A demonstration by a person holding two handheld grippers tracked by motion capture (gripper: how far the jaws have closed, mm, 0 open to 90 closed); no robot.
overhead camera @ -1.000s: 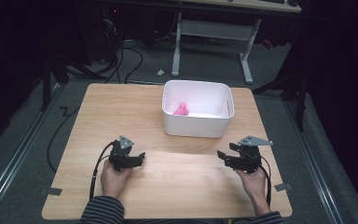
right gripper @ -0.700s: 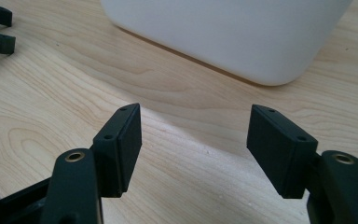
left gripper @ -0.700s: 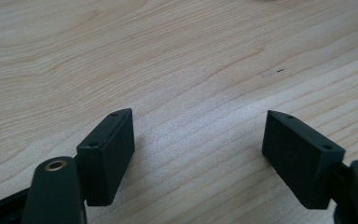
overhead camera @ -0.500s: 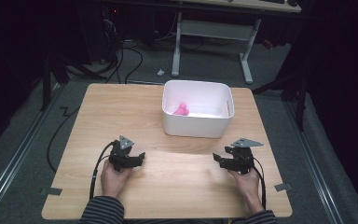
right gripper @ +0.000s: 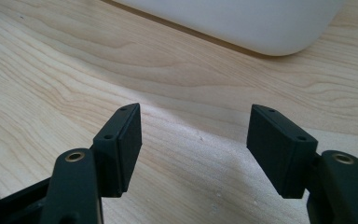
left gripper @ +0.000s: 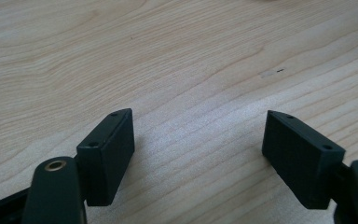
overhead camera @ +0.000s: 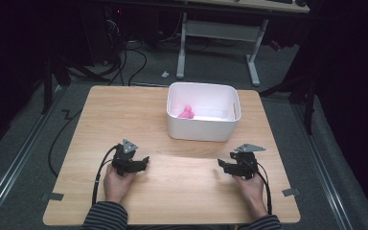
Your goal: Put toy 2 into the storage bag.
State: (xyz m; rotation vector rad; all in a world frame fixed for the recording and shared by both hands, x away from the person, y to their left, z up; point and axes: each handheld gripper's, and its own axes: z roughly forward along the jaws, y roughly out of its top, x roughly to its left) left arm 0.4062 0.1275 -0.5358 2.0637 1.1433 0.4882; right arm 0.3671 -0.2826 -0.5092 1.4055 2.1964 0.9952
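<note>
Wooden table [overhead camera: 172,120], white bin [overhead camera: 204,131] near its far edge holding a pink object [overhead camera: 187,112], left gripper [overhead camera: 143,162] and right gripper [overhead camera: 221,165] near the front edge, both spread, empty.

Beyond your right gripper [right gripper: 193,154], the white bin [right gripper: 242,21] runs off the top edge of the right gripper view, so you see just its lower wall there. From the high view, the pink thing [overhead camera: 187,113] inside the bin, well ahead of both grippers, is too small to identify. Your forearms are cut off by the bottom edge.
</note>
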